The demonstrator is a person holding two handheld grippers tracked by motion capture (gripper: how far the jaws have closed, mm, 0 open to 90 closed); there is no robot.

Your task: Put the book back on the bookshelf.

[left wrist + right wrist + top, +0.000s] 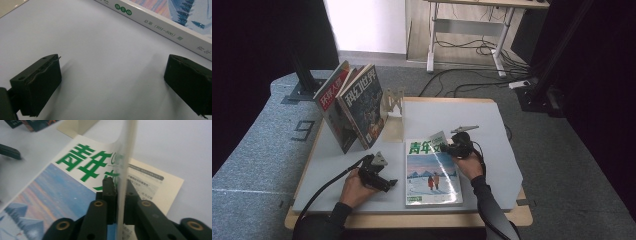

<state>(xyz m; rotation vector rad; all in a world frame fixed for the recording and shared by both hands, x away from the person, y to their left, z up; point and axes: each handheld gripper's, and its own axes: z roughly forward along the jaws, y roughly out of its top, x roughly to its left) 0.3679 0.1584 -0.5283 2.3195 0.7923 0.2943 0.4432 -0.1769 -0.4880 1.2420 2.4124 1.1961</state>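
A magazine (432, 172) with a snowy cover and green title lies flat on the white table (472, 120), near its front edge. My right gripper (447, 146) is at the magazine's top right corner, shut on the front cover (439, 137), which curls up from the page below. In the right gripper view the jaws (121, 183) pinch the cover's thin edge (128, 150) above the printed inner page (147, 182). My left gripper (386, 183) rests on the table just left of the magazine, open. Its jaws (113, 62) stand wide apart with bare table between them, the magazine's spine (160, 25) just beyond.
Two more magazines (354, 107) lean upright at the table's back left against a pale wooden stand (393, 107). Cables trail from both grippers over the front edge. Beyond the table are a desk frame (467, 35) and floor cables.
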